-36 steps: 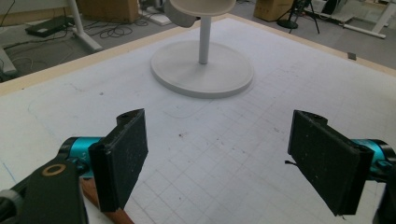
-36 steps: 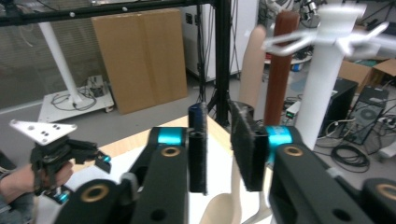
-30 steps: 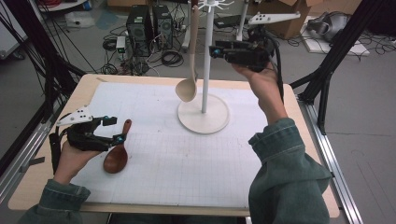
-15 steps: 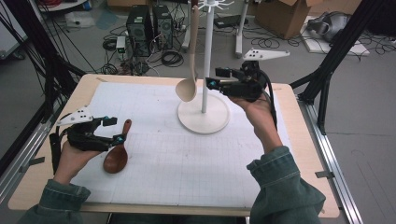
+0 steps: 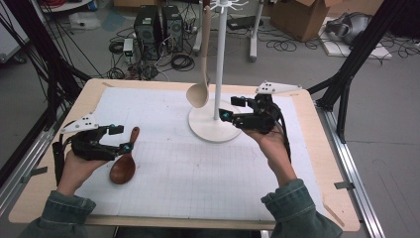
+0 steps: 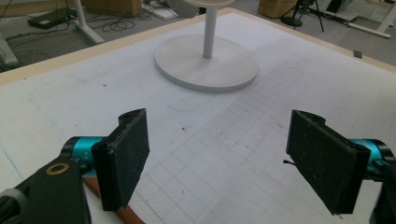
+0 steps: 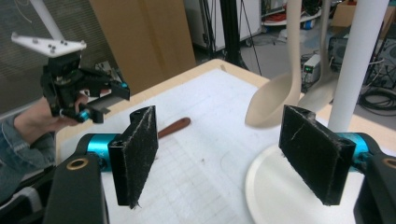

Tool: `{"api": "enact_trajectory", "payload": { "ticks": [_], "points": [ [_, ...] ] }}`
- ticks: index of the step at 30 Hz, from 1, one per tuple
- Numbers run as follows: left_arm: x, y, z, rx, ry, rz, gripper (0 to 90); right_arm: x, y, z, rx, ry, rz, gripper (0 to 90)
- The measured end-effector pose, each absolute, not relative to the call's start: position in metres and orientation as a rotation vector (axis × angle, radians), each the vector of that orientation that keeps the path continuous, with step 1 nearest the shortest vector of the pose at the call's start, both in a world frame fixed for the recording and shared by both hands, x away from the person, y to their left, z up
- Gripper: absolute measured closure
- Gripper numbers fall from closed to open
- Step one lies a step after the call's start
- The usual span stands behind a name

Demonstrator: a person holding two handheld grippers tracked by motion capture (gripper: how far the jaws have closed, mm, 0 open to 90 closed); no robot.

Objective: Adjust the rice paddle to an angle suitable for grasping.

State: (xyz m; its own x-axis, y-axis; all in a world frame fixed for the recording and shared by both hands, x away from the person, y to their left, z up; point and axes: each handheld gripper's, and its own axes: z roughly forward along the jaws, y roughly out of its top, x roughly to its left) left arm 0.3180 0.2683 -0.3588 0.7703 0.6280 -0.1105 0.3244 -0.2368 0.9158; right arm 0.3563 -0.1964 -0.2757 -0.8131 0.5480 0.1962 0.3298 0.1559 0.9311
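left hand-held gripper (image 5: 118,138): jaws spread, nothing between the pads; held low over the desk, well to the left of the white stand, nearer the person than its base.
brown spoon (image 5: 124,166): flat on the white grid mat, bowl toward the person, handle pointing away; its handle runs just beside the left hand-held gripper's lower jaw. touching or not, cannot tell. well left of the stand.
grid mat (image 5: 198,178): covers most of the desk (image 5: 341,198); the stand's base sits on its far part.
right hand-held gripper (image 5: 234,108): jaws spread and have just been opening, nothing between the pads; tips at the right edge of the stand's round base, pointing left toward the pole.
white stand (image 5: 214,126): round base, upright pole, on the far middle of the desk.
pale spoon (image 5: 199,94): hangs from the top of the stand, left of the pole, bowl down and clear of the base; apart from the right hand-held gripper.
floor beyond stand: computer towers (image 5: 158,25), cables, cardboard box.
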Motion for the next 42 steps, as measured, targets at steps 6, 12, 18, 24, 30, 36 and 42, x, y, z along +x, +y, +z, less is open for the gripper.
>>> {"api": "enact_trajectory", "payload": {
  "ticks": [6, 12, 18, 24, 30, 36, 42],
  "points": [
    [0.321, 0.265, -0.366, 1.861, 0.752, 0.339, 27.6, 0.342, -0.202, -0.297, 0.891, 2.245, 1.699, 26.0],
    [0.325, 0.264, -0.377, 1.889, 0.795, 0.356, 42.2, 0.331, -0.212, -0.313, 0.929, 2.222, 1.689, 23.9],
    [0.335, 0.268, -0.389, 1.941, 0.871, 0.389, 60.2, 0.321, -0.220, -0.327, 0.953, 2.220, 1.666, 22.9],
    [0.341, 0.271, -0.396, 1.975, 0.912, 0.408, 76.2, 0.316, -0.228, -0.342, 0.992, 2.215, 1.670, 22.6],
    [0.348, 0.272, -0.403, 2.030, 0.958, 0.427, 87.1, 0.312, -0.234, -0.350, 1.018, 2.213, 1.664, 21.6],
    [0.353, 0.274, -0.412, 2.064, 1.015, 0.427, 88.1, 0.308, -0.239, -0.357, 1.037, 2.204, 1.667, 21.6],
    [0.360, 0.277, -0.419, 2.077, 1.081, 0.422, 88.1, 0.306, -0.240, -0.361, 1.042, 2.207, 1.662, 21.5]
  ]
}}
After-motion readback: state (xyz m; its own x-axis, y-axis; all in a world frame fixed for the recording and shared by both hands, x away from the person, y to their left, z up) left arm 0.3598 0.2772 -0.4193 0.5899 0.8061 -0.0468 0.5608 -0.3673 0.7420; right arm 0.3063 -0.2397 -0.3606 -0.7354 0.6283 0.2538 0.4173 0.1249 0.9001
